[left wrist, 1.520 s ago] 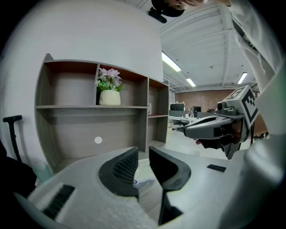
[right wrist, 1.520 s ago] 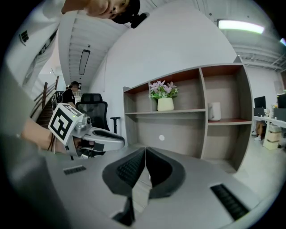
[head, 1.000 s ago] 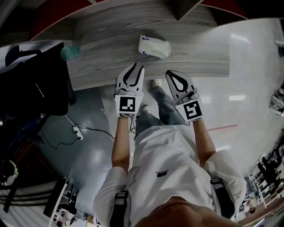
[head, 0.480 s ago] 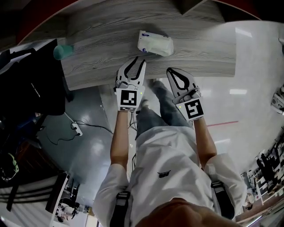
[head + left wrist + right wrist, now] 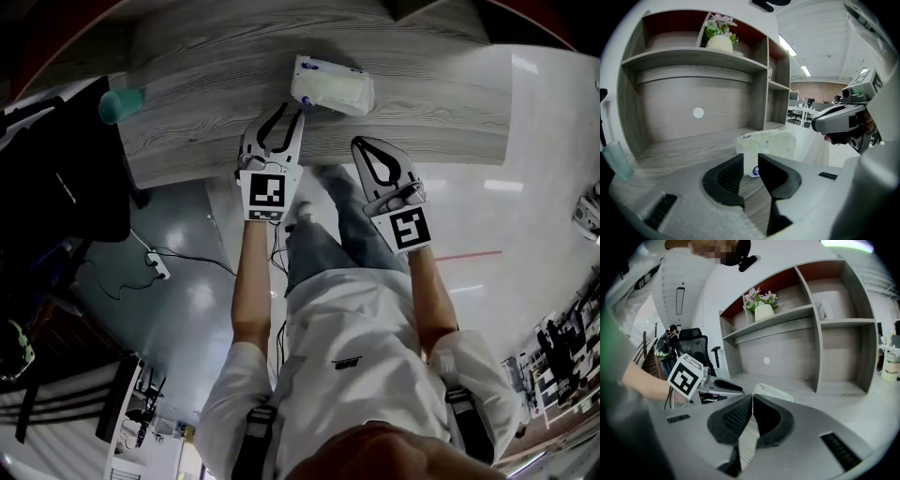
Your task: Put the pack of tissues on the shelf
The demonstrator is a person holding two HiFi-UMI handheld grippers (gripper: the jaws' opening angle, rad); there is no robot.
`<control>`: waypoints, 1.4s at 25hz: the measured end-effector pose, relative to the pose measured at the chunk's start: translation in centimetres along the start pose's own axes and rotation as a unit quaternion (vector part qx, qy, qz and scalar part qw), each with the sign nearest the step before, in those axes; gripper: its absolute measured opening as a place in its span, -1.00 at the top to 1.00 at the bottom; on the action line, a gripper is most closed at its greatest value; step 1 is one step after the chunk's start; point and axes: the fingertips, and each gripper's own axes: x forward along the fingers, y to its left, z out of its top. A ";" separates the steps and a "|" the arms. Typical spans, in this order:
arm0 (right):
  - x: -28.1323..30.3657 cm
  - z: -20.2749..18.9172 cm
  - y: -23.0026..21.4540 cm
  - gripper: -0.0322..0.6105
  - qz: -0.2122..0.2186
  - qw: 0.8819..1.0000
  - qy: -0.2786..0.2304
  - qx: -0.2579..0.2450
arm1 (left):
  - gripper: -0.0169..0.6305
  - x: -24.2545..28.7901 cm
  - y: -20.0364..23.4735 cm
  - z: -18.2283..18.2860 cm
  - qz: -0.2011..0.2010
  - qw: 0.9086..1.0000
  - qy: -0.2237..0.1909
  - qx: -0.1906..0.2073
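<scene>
Pack of tissues (image 5: 330, 87) lies flat on the wooden counter (image 5: 206, 112), set back from its near edge and a little right of the middle; nothing holds it yet. The left gripper (image 5: 289, 117) points at the pack's near-left corner, tips just short of it or barely touching, I cannot tell which; in the left gripper view its jaws stand a narrow gap apart with nothing between them, the pack showing just beyond the tips. The right gripper (image 5: 367, 150) hangs over the counter's near edge, clear of the pack, its jaws pressed together and empty. Near the counter's left end stands a teal cup (image 5: 117, 103); above the counter the shelf (image 5: 693, 58) carries a flower pot (image 5: 719, 42), with open board left beside it.

Judging from this, the step in hand is the reach for the pack, and the placing has not begun. The next move likely calls for the left jaws to part wider, since the gap looks too slim for the pack; then ease forward round it, close gently on the soft wrapper, and lift towards the shelf.
</scene>
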 end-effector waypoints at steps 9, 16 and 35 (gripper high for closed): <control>1.9 -0.5 0.1 0.81 0.009 1.000 -0.006 0.010 | 0.61 1.6 1.0 -1.1 0.000 1.000 0.012 -0.002; 2.1 -1.0 0.0 0.81 0.014 1.000 -0.001 0.015 | 0.57 3.3 1.9 -1.8 -0.005 1.000 0.029 -0.003; 1.1 -1.6 -0.3 0.81 0.009 1.000 -0.001 0.013 | 0.82 4.4 1.5 -3.3 -0.004 0.999 0.047 -0.011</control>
